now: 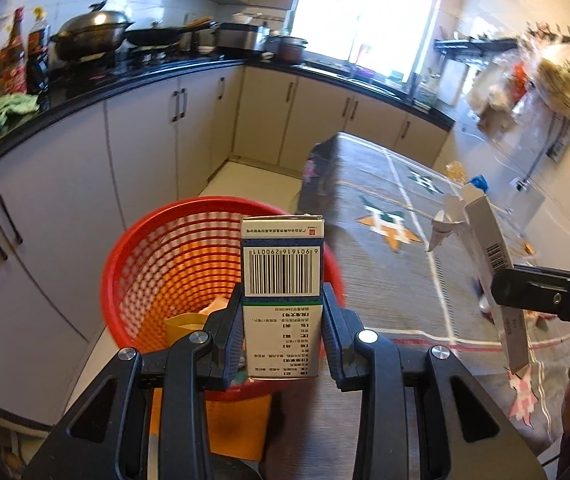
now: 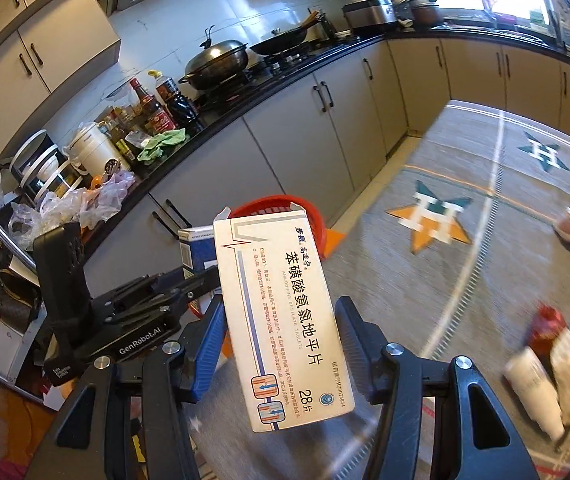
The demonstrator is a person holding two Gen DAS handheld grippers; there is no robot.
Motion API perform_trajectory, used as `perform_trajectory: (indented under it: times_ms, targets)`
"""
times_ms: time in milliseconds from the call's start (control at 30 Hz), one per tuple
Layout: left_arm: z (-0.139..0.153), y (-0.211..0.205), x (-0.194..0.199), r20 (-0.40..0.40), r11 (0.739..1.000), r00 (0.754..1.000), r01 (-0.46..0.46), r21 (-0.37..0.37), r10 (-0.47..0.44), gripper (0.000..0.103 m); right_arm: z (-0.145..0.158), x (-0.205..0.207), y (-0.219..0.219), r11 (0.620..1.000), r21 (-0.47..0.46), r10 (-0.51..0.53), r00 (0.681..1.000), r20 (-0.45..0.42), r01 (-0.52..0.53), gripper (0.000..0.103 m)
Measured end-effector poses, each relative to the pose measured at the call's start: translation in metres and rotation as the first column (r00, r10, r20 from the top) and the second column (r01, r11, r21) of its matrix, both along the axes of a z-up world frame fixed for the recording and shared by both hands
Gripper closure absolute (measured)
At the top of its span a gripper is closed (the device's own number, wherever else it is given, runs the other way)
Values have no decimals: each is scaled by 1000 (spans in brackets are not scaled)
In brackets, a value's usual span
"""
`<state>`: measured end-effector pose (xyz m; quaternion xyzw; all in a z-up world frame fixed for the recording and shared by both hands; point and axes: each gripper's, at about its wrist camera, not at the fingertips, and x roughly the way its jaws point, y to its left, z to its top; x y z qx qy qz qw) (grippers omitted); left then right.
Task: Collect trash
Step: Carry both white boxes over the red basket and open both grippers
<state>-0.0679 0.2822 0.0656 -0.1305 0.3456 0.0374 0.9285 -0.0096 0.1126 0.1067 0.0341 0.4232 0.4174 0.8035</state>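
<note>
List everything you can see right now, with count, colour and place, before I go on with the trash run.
barcode box: one, white, green and blue, upright in the left gripper
tablet box: one, white, flap open, in the right gripper
basket: one, red, on the floor by the table, scraps inside
table: one, grey patterned cloth
loose trash: several pieces, red and white, blurred, on the cloth
wok: one, dark, lidded, on the stove
sauce bottles: several, dark, on the counter
green cloth: one, on the counter
left gripper: black, closed on the barcode box
right gripper: black and blue, holding the tablet box
</note>
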Motion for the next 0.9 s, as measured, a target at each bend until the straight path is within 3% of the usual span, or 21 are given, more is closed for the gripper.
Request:
perform_trajectory:
  times_ms: [300, 833, 900]
  targets:
    - [-21, 34, 8, -40, 998, 997, -62, -29, 61, 70, -10, 29, 56, 1000, 7, 19, 999, -35, -19, 43]
    - [-37, 43, 16, -67, 997, 995, -79, -18, 77, 70, -45, 66, 113, 1000, -3, -3, 991, -134, 2, 42]
    - [-37, 43, 16, -68, 996, 994, -82, -25, 80, 62, -46, 69, 115, 1000, -4, -6, 990, -140, 6, 41]
